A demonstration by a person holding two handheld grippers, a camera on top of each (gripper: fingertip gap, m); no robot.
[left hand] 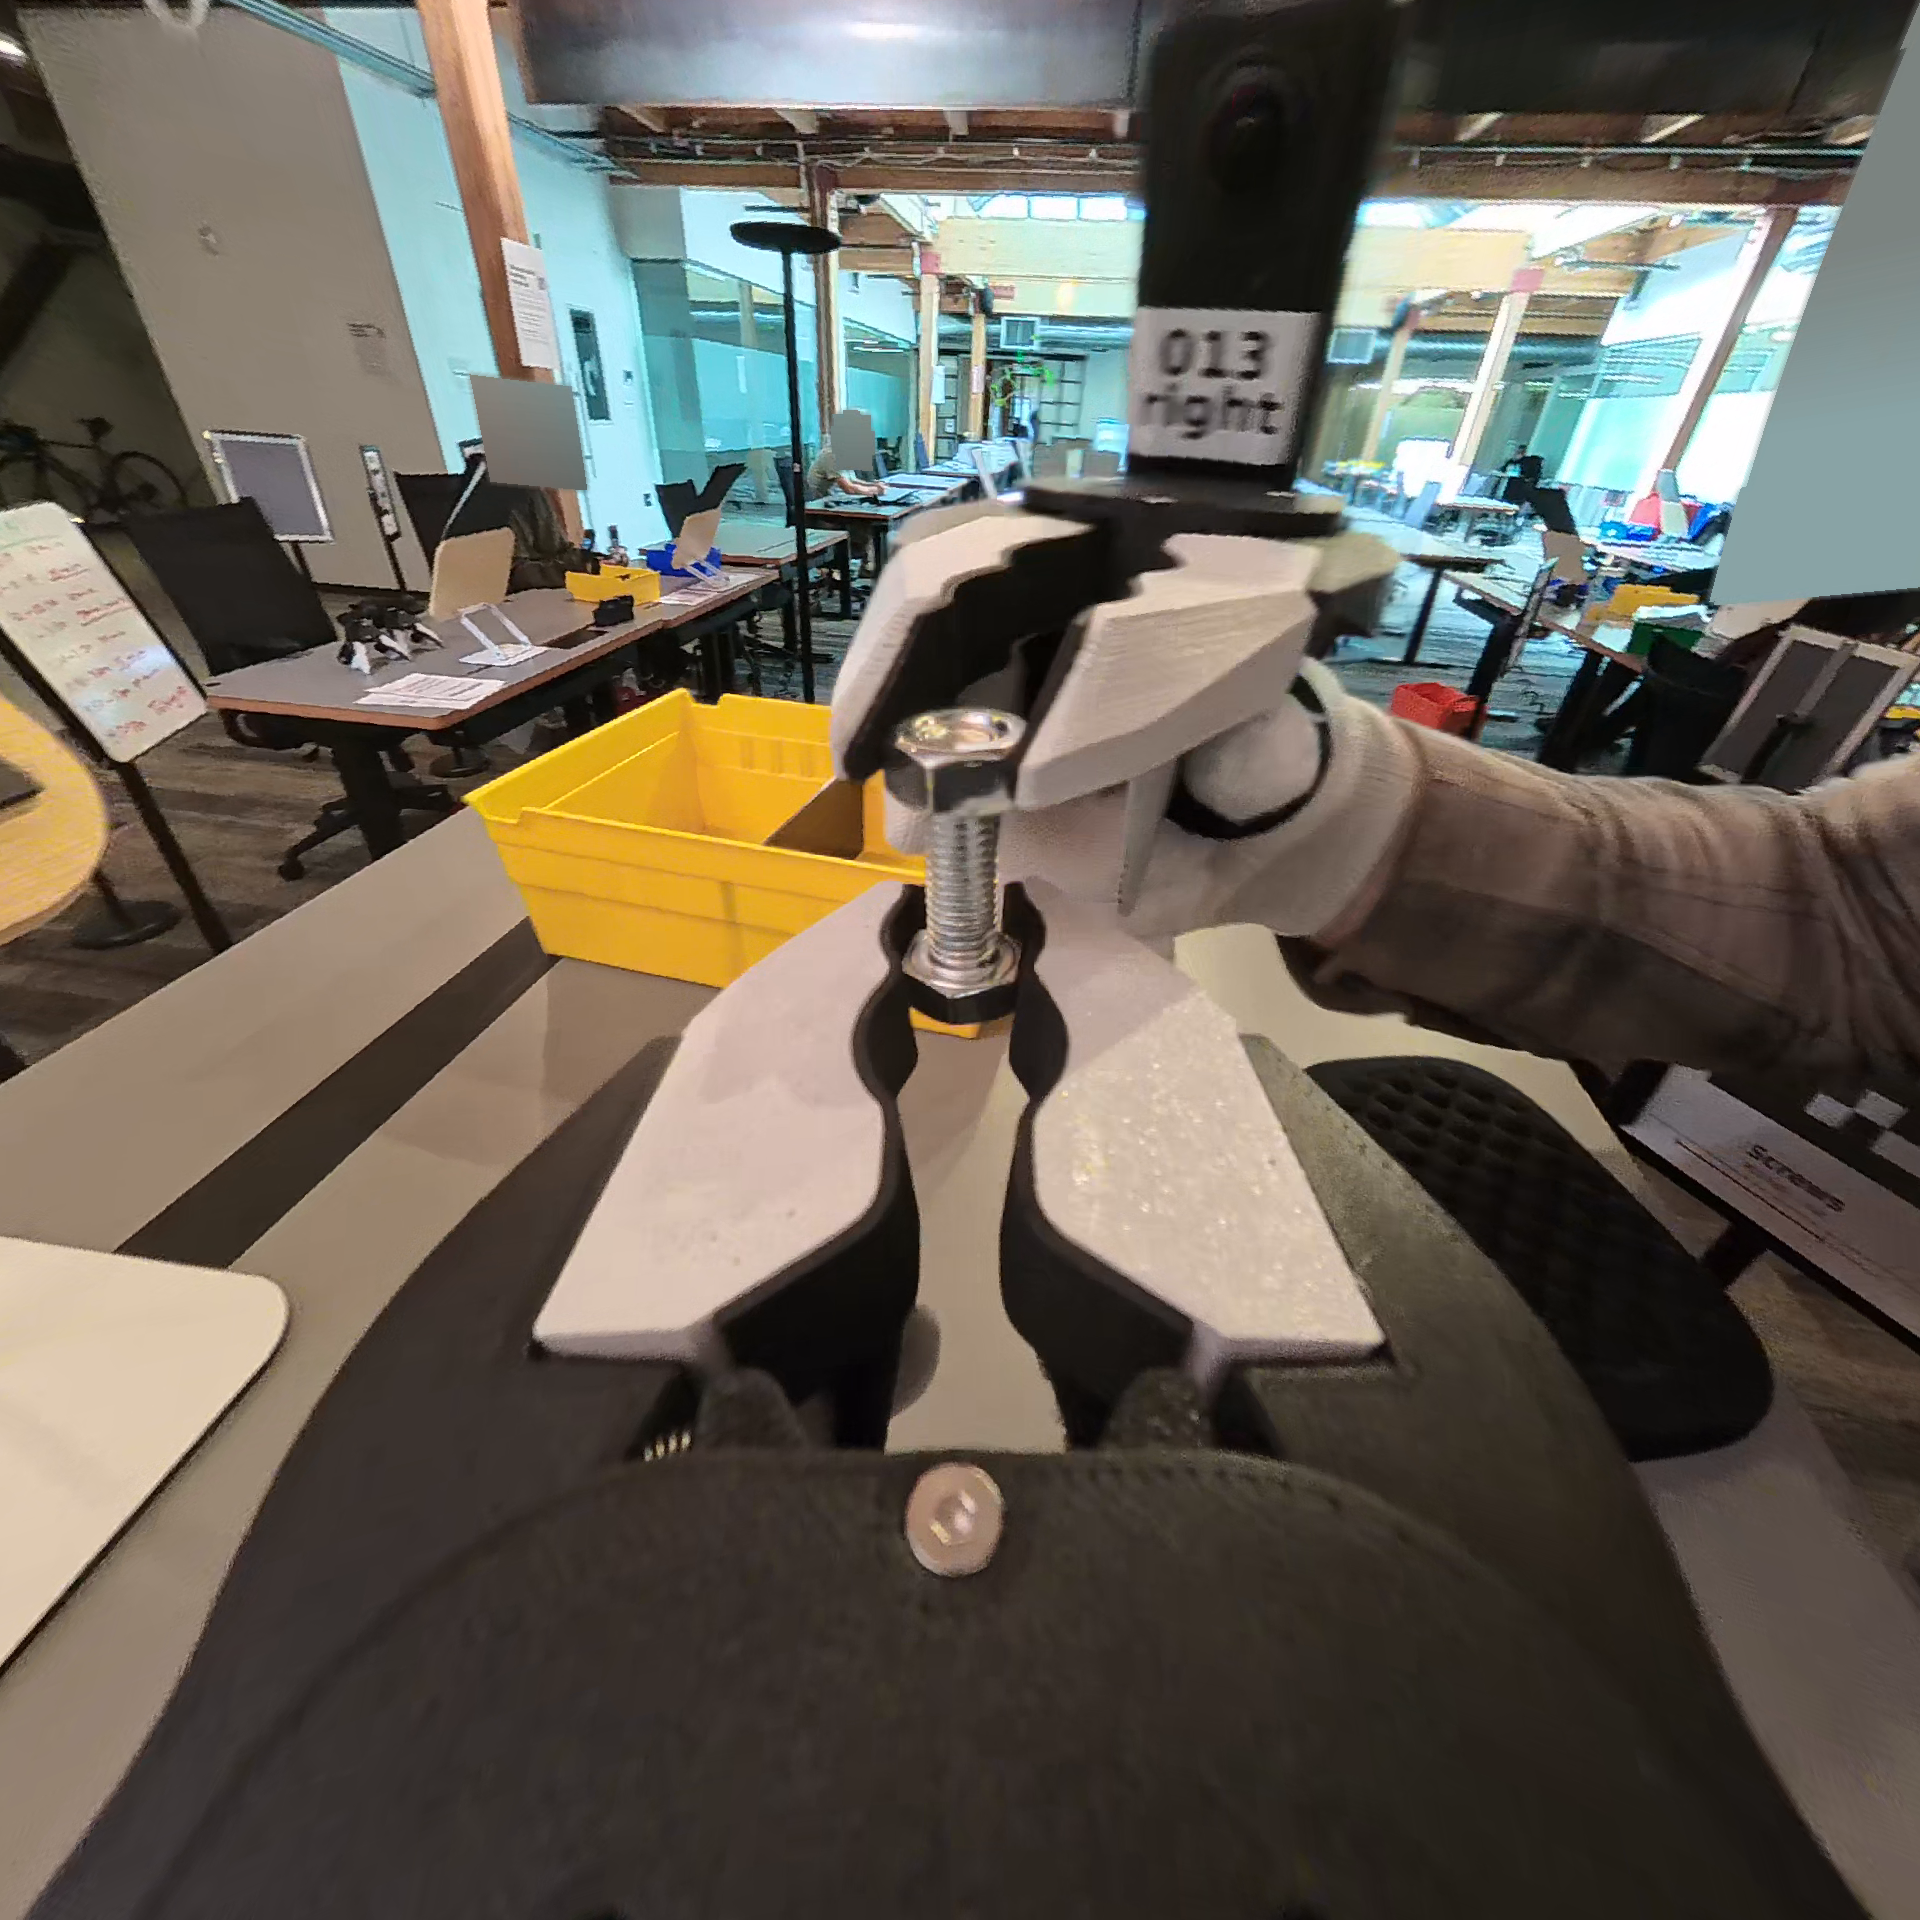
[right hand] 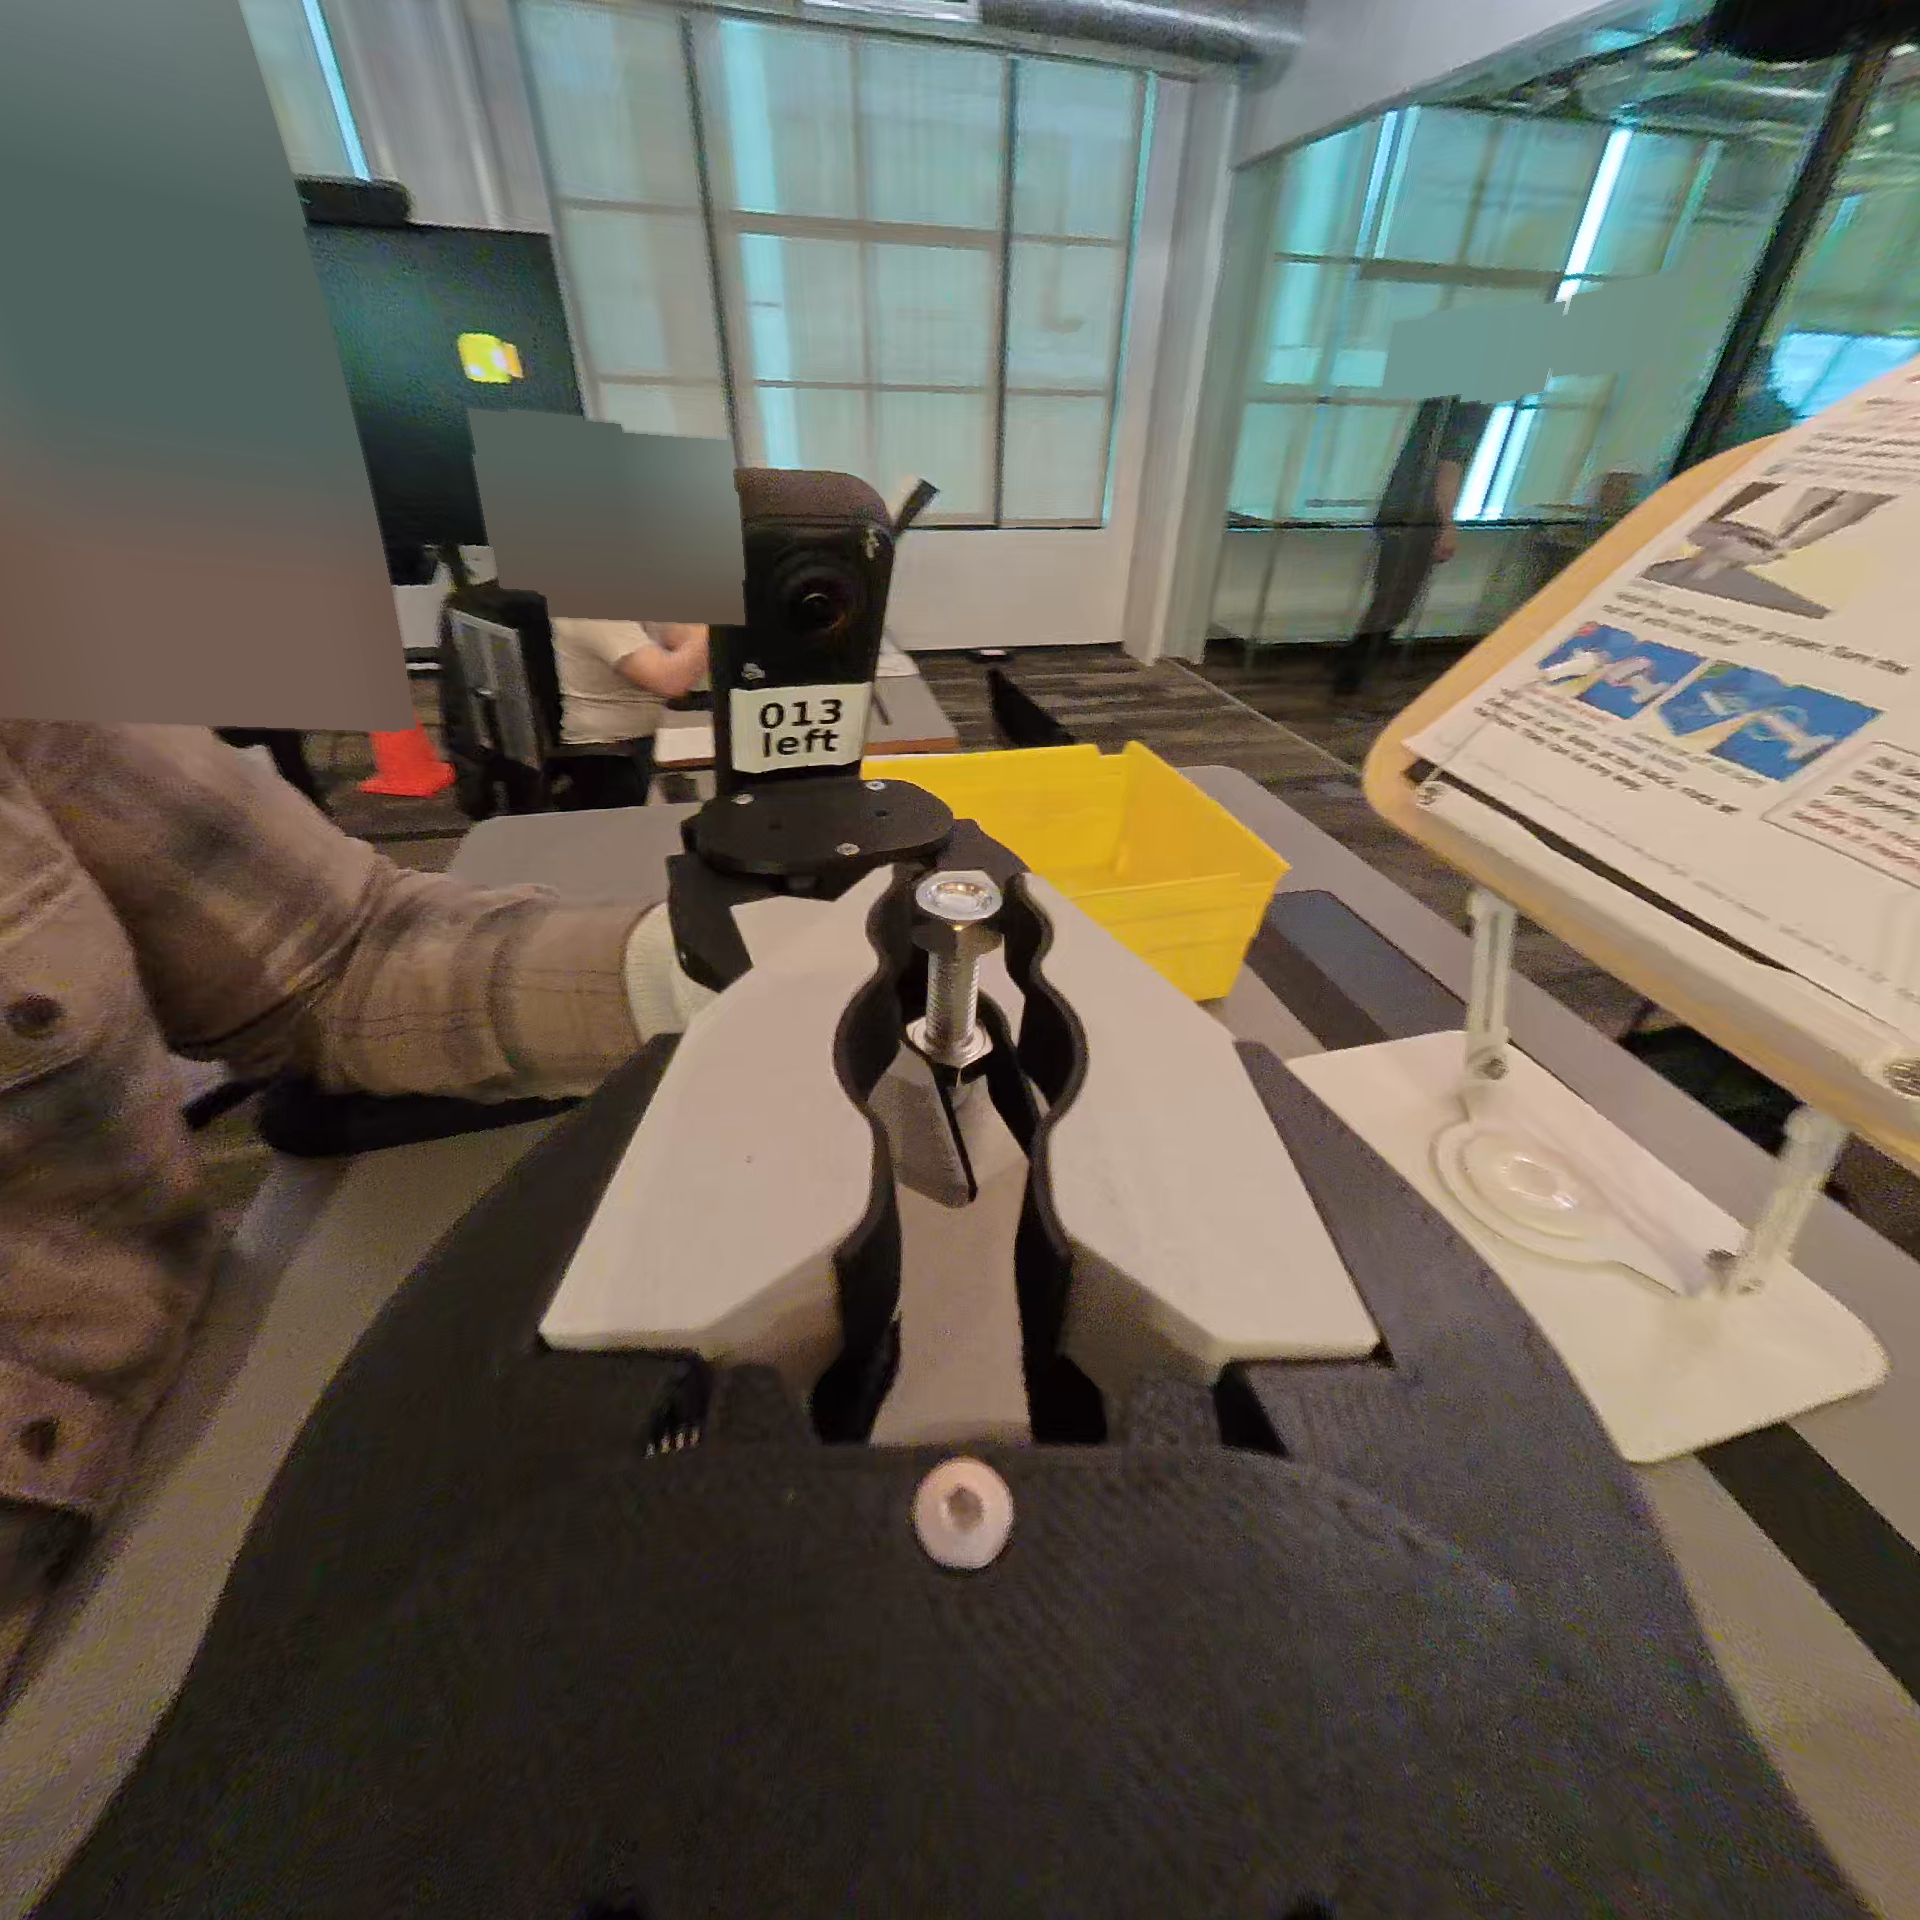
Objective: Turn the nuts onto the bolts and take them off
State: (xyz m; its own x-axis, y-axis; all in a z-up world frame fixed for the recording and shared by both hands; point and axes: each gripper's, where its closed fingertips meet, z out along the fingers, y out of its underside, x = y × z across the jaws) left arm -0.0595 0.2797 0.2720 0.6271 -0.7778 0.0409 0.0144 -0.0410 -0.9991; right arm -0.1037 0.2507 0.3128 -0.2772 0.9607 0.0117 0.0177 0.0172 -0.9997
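A silver bolt [left hand: 954,878] stands upright between the two grippers over the grey table. My left gripper [left hand: 958,982] is shut on the hex nut [left hand: 956,987] at the bolt's lower end. My right gripper [left hand: 951,764], held by a white-gloved hand [left hand: 1278,821], comes from above and is shut on the bolt's hex head [left hand: 951,769]. In the right wrist view my right gripper [right hand: 956,904] grips the head [right hand: 956,899]. The threaded shaft [right hand: 951,982] runs down to the nut [right hand: 945,1039] in the left gripper [right hand: 940,1091].
A yellow bin [left hand: 644,862] stands on the grey table [left hand: 312,1039] just behind the grippers; it also shows in the right wrist view [right hand: 1143,862]. An instruction sheet on a tilted board [right hand: 1662,727] stands on a white base [right hand: 1558,1299] at the right. A black mesh chair [left hand: 1538,1226] is beside the table.
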